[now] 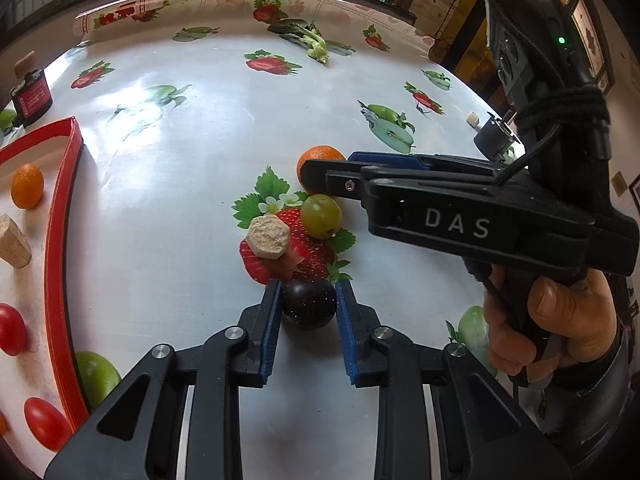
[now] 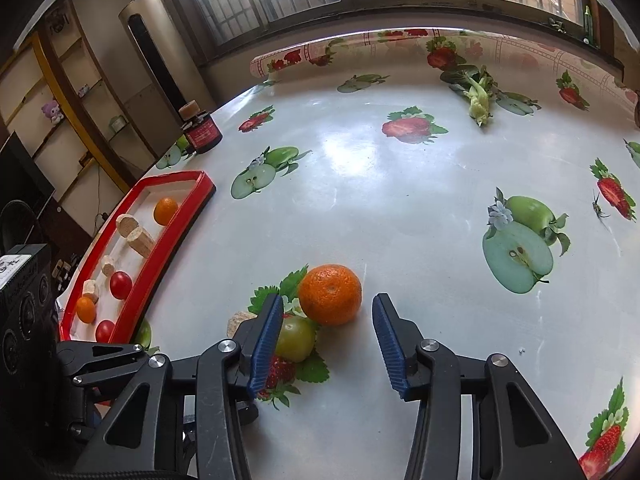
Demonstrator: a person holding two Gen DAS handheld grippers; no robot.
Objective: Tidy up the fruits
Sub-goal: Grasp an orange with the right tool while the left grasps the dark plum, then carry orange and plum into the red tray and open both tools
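My left gripper (image 1: pixel 308 300) has its blue pads on both sides of a dark purple plum (image 1: pixel 309 303) resting on the table. Just beyond it lie a beige hexagonal block (image 1: pixel 267 237), a green grape-like fruit (image 1: pixel 321 216) and an orange mandarin (image 1: pixel 316 160). My right gripper (image 2: pixel 326 334) is open, low over the table, with the mandarin (image 2: pixel 330 294) between its fingertips and the green fruit (image 2: pixel 296 338) beside its left pad. The right gripper also shows in the left wrist view (image 1: pixel 326 168), reaching in from the right.
A red-rimmed tray (image 2: pixel 168 240) at the left holds small oranges, red tomatoes and beige blocks. A dark jar (image 2: pixel 203 130) stands behind it. A leafy green vegetable (image 2: pixel 478 94) lies at the far side. The tablecloth has printed fruit.
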